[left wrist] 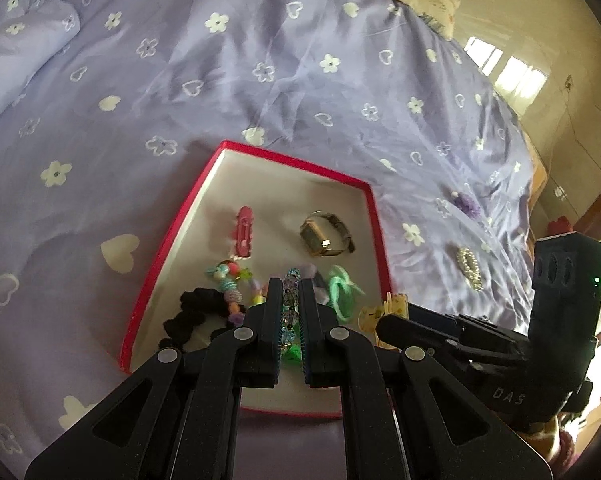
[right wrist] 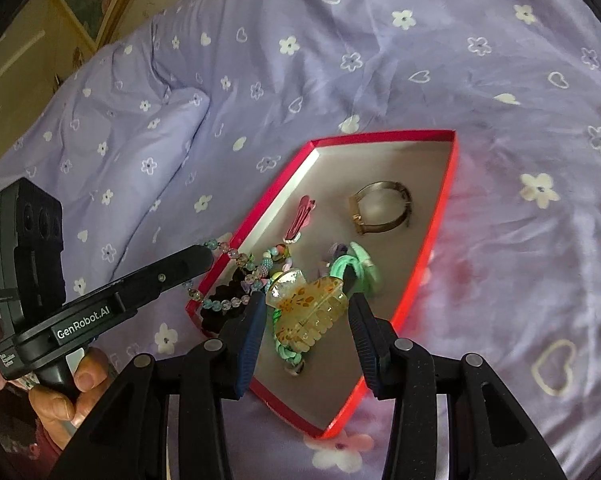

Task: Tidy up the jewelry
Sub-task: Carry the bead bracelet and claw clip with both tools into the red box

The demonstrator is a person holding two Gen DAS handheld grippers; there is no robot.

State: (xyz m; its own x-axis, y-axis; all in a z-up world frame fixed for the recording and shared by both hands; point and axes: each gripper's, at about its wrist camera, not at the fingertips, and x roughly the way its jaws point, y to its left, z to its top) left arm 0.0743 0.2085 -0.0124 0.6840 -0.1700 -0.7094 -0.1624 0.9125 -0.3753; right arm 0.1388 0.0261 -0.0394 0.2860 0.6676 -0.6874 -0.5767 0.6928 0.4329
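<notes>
The left hand-held gripper [left wrist: 291,292] pinches a clear beaded bracelet [left wrist: 291,300] between nearly closed fingers, above the near part of a red-rimmed box [left wrist: 374,216] on a lilac bed sheet [left wrist: 228,80]. Inside lie a pink hair clip [left wrist: 243,232], a gold watch [left wrist: 325,234], a black scrunchie [left wrist: 192,314] and a green hair tie [left wrist: 342,292]. A sparkly clip [left wrist: 469,267] rests on the sheet right of the box. The right hand-held gripper [left wrist: 388,312] holds a yellow claw clip [left wrist: 382,314] at the box's right edge.

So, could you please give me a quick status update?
Left gripper shut on bead bracelet over red box. Right gripper holds amber claw clip above it. Two pieces lie outside.
</notes>
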